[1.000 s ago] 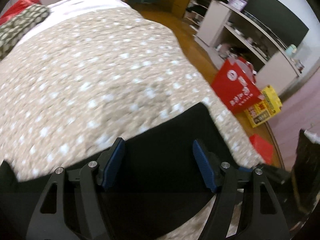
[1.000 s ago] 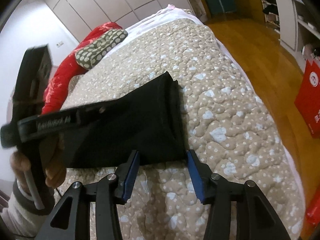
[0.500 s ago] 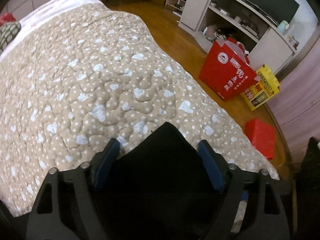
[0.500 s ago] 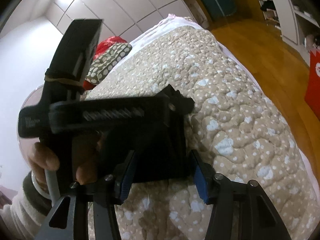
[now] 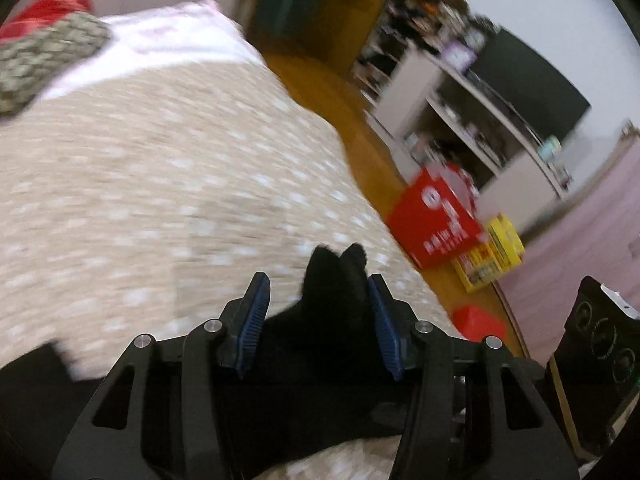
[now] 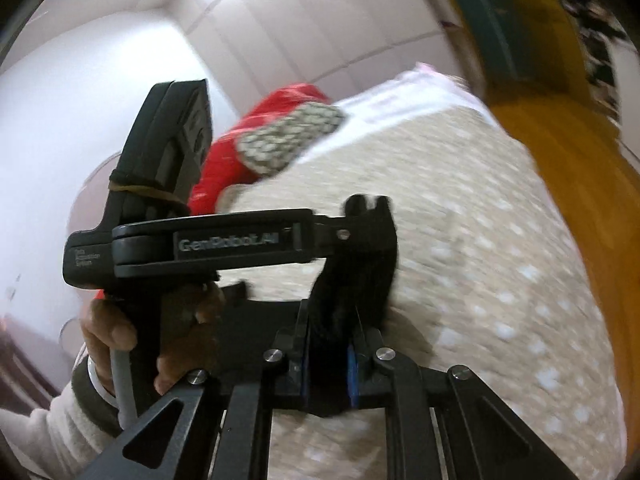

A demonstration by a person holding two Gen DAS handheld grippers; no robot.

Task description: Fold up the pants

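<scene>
The black pants (image 5: 336, 292) lie on a beige spotted quilt (image 5: 160, 184). In the left wrist view a bunched fold of them rises between the blue pads of my left gripper (image 5: 318, 312), whose jaws stand partly apart with cloth against the right pad. In the right wrist view my right gripper (image 6: 328, 344) is shut on a bunched edge of the pants (image 6: 356, 276), lifted off the quilt (image 6: 480, 240). The left gripper's body (image 6: 208, 244) and the hand holding it cross just in front. Both views are blurred.
A red cushion (image 6: 256, 148) and a green spotted pillow (image 6: 292, 136) lie at the bed's head. To the right are wooden floor (image 5: 320, 80), a red bag (image 5: 436, 220), a yellow box (image 5: 492, 256) and white shelves (image 5: 460, 120).
Both grippers have narrowed on the pants and lifted a bunched edge. The right jaws went from open to shut. The left gripper moved across in front of the right one.
</scene>
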